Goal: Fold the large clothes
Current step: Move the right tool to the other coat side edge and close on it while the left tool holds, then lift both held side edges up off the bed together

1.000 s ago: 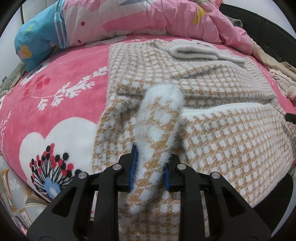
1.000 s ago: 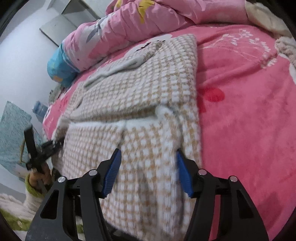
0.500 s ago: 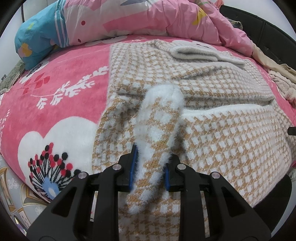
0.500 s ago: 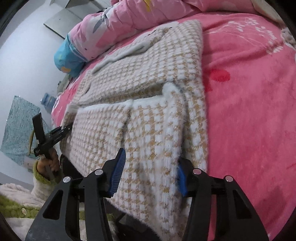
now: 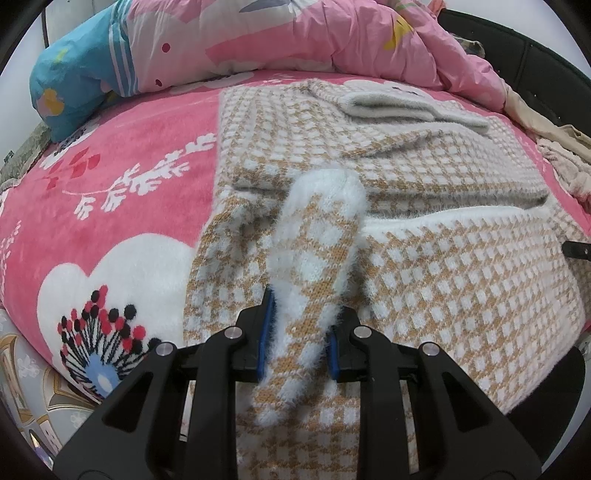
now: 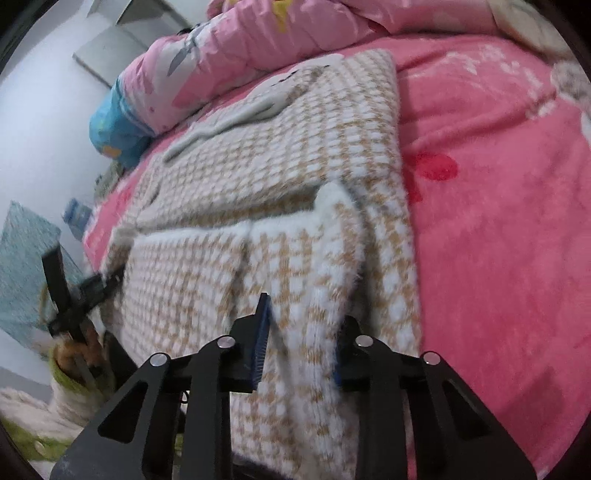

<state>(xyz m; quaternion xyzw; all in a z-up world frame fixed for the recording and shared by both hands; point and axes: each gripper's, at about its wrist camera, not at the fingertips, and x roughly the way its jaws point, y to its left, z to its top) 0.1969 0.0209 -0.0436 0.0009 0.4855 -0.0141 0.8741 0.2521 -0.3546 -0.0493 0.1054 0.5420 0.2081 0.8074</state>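
Observation:
A fluffy tan-and-white checked sweater (image 5: pixel 424 258) lies spread on the pink bed, its near part folded back over itself. My left gripper (image 5: pixel 299 332) is shut on a bunched ridge of its near left edge, which stands up between the blue pads. In the right wrist view the same sweater (image 6: pixel 277 166) stretches away. My right gripper (image 6: pixel 301 339) is closing its jaws on the near right edge, with a fold of knit pinched between the pads. The left gripper (image 6: pixel 85 288) shows at the sweater's far corner.
A pink blanket with white flowers (image 5: pixel 110 166) covers the bed. A rolled pink and blue quilt (image 5: pixel 258 33) lies along the far side. Loose pale clothes (image 5: pixel 554 147) sit at the right. A hand in a green sleeve (image 6: pixel 70 354) holds the left gripper beyond the bed's edge.
The right gripper's jaws have narrowed from wide apart to pinching a fold of the sweater's near right edge. The left gripper and its held ridge have stayed put.

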